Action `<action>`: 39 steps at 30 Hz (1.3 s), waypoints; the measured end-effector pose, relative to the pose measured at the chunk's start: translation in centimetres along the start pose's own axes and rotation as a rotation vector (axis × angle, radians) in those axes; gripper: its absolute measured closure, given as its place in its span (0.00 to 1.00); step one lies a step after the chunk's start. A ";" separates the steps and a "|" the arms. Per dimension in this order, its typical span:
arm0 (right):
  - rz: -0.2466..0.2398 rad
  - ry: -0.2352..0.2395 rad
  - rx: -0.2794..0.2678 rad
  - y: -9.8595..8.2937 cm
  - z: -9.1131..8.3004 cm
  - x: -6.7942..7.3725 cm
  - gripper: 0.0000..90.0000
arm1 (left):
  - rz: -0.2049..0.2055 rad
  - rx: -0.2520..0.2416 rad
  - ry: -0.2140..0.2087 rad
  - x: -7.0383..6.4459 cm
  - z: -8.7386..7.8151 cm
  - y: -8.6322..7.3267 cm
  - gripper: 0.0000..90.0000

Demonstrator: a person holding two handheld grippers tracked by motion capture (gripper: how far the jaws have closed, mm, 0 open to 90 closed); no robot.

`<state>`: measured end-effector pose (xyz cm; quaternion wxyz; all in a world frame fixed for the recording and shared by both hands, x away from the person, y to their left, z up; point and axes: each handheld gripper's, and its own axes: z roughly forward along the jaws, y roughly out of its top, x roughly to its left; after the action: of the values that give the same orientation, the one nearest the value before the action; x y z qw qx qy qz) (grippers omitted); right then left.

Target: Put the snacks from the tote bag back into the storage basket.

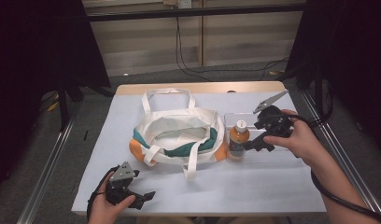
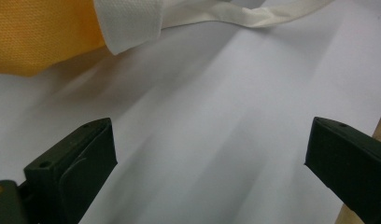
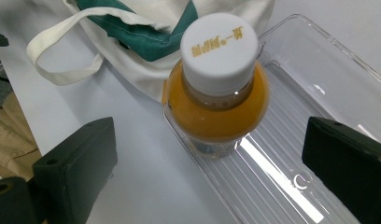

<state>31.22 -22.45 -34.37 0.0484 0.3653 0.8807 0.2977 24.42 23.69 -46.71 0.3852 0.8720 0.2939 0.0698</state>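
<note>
1. My right gripper (image 1: 250, 143) hovers just beside the bottle (image 1: 237, 141), on the bottle's right in the high view. Its jaws stand wide apart and hold nothing.
2. The bottle stands upright at the near-left end of the clear tray (image 1: 272, 158), full of orange drink, white cap (image 3: 220, 49) on top. Its long axis is vertical.
3. In the right gripper view the bottle (image 3: 215, 100) sits ahead of the gripper (image 3: 209, 158) and between the lines of the two jaws, but beyond their tips. I look down on the cap at a slant, so the gripper comes in from above and to the side.
4. The bag (image 1: 179, 137) lies just left of the bottle, mouth open and upward; whether they touch I cannot tell.
5. My left gripper (image 1: 143, 198) rests low at the desk's (image 1: 254, 191) near-left edge, well apart from the bottle, jaws open and empty; ahead of it are the bag's orange corner (image 2: 39, 35) and a white strap (image 2: 132, 21).
6. I judge the right hand (image 1: 298, 140) takes the bottle: push forward and down until the jaws flank the body below the cap, then close.
</note>
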 end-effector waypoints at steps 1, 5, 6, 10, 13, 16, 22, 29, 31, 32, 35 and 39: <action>0.000 0.001 0.002 -0.1 0.0 0.0 0.04 | -0.005 -0.001 -0.002 0.0 0.0 0.0 0.02; 0.006 -0.001 0.007 -0.7 0.3 -0.1 0.04 | -0.002 -0.003 0.000 0.0 0.0 0.0 0.02; 0.006 -0.001 0.007 -0.7 0.3 -0.1 0.04 | -0.005 -0.003 0.001 0.0 0.0 0.0 0.02; 0.012 0.011 -0.005 -1.2 0.4 -0.2 0.04 | -0.004 -0.001 0.007 -0.1 0.0 0.0 0.02; 0.014 0.012 -0.011 -1.3 0.3 -0.2 0.04 | -0.003 -0.002 0.006 -0.1 0.0 0.0 0.02; 0.015 0.009 -0.011 -1.6 0.2 -0.3 0.04 | -0.007 -0.003 0.000 -0.1 0.0 -0.1 0.02; 0.028 0.018 -0.017 -2.6 0.3 -0.5 0.04 | -0.009 -0.004 0.000 -0.1 0.0 -0.1 0.02; 0.031 0.025 -0.019 -3.5 0.4 -0.5 0.04 | -0.003 -0.003 0.003 -0.1 0.0 0.0 0.02; 0.030 0.023 -0.025 -3.6 0.4 -0.5 0.04 | -0.002 -0.004 0.002 -0.1 0.0 0.0 0.02; 0.027 0.023 -0.030 -3.7 0.4 -0.5 0.04 | -0.003 -0.003 0.003 -0.1 0.0 0.0 0.02; 0.034 0.031 -0.038 -4.0 0.5 -0.6 0.04 | -0.002 -0.004 0.002 -0.1 0.0 0.0 0.02; 0.039 0.039 -0.039 -4.5 0.6 -0.7 0.04 | -0.007 -0.004 0.002 -0.1 0.1 0.0 0.02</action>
<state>29.14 -25.08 -37.43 0.0327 0.3754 0.8682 0.3229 24.35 23.62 -46.78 0.3870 0.8701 0.2972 0.0698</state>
